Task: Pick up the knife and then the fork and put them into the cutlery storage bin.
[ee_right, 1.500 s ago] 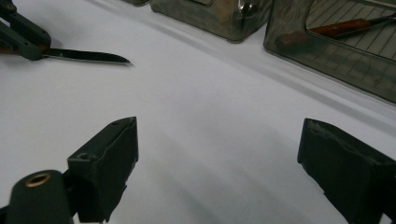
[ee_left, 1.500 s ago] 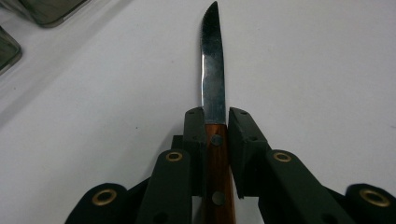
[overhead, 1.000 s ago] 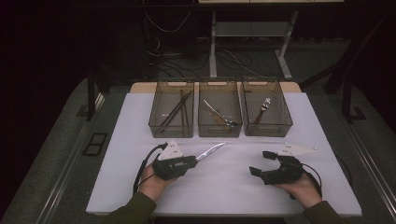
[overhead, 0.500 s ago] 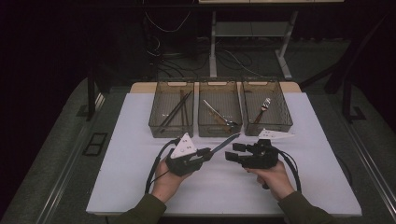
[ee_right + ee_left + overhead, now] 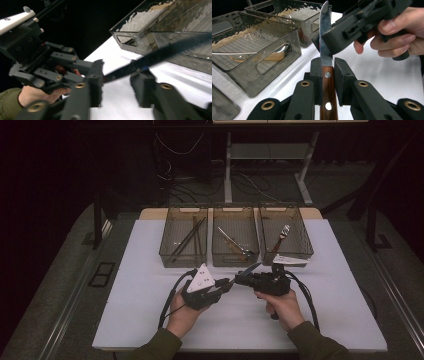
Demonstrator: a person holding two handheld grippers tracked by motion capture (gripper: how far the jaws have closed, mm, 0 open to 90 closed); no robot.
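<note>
Three smoked, see-through bins stand in a row at the far side of the white bench: a left bin, a middle bin and a right bin. The left bin holds a few long dark sticks, too thin and close together to count exactly. The middle bin holds one metal utensil lying slantwise. The right bin holds one fork. There is one knife with a wooden handle, held above the bench. Two tongs are present, the left tongs and the right tongs, each in one of two hands.
</note>
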